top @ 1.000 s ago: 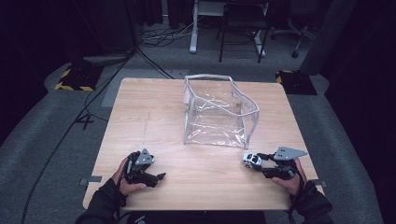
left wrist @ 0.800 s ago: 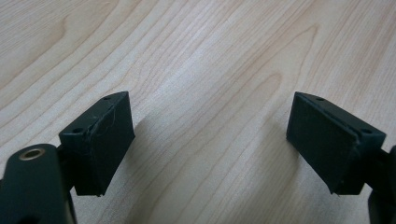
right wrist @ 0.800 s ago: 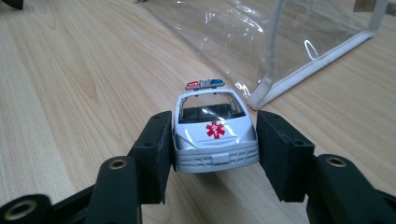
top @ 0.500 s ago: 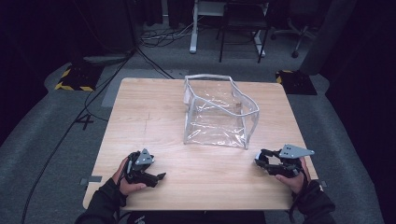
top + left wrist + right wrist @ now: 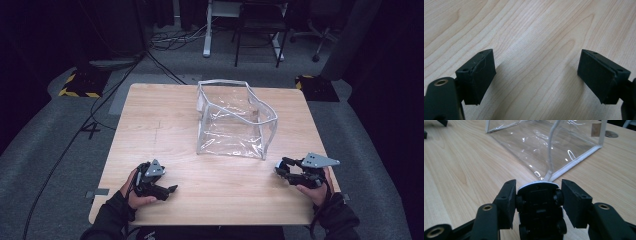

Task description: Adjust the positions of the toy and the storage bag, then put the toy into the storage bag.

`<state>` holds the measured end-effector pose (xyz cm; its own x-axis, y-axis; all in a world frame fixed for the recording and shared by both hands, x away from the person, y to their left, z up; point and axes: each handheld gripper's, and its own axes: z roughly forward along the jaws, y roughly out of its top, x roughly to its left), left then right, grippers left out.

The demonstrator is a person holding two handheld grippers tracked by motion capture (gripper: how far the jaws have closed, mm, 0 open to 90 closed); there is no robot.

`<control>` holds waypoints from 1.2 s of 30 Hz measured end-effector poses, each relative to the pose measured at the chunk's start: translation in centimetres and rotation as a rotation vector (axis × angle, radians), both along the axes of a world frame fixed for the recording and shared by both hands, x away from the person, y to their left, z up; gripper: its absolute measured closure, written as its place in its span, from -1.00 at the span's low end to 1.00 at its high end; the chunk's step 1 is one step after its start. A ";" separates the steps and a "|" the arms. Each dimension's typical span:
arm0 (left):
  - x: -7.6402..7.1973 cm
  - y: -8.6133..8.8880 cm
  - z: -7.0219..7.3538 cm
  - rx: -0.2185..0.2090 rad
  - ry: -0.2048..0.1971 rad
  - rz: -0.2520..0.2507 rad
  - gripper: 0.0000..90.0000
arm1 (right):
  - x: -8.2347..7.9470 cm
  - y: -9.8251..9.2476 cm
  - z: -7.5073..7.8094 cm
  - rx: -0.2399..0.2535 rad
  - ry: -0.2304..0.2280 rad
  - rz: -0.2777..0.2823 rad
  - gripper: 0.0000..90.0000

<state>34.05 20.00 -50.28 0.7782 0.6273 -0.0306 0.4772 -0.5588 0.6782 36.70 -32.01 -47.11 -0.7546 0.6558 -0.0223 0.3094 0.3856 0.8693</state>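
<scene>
The right gripper (image 5: 283,170) sat at about four o'clock on the wooden table (image 5: 160,125), close to the near right corner of the clear plastic bag (image 5: 232,120), and held a small toy car (image 5: 539,205) between its jaws. In the right gripper view the car showed its dark underside, wheels against the pads (image 5: 506,205) on both sides, with a pale edge of bodywork at the far end, so the grip was across the width of the car at the wheels, at a middling opening. By its look the toy was light, hard and stiff, with little to crush; the likelier trouble was that wheels can roll or turn under the pads, so a hold across the solid body between the axles would seem safer than one on the wheels alone. The bag stood open-topped at about twelve o'clock from the table's middle, its white-trimmed rim sagging; it looked thin, soft and slippery, apt to fold or slide if pushed, and its trimmed edge or rim seemed the firmest place to take it. The left gripper (image 5: 167,189) rested at about seven o'clock, well apart from the bag; in the left gripper view its pads (image 5: 480,75) stood wide apart with bare wood between them, holding and touching nothing.
</scene>
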 end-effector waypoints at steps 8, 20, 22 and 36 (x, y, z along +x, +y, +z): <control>0.0 0.0 0.0 0.003 -0.006 0.001 -0.66 | 0.3 -0.4 0.3 0.005 -0.008 -0.039 0.07; 0.0 0.0 0.0 0.002 -0.004 0.001 -0.66 | 0.7 -0.9 0.8 0.011 -0.026 -0.094 0.07; 0.0 0.0 0.0 0.001 -0.003 0.001 -0.66 | 0.7 -1.0 0.9 0.009 -0.027 -0.101 0.07; 0.1 0.0 0.0 0.004 -0.005 -0.003 -0.66 | 1.0 -1.8 1.6 0.036 -0.039 -0.142 0.07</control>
<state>34.15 19.98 -50.27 0.7802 0.6250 -0.0243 0.4722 -0.5631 0.6782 37.67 -33.84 -45.49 -0.6532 0.7568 -0.0245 0.3243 0.3089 0.8941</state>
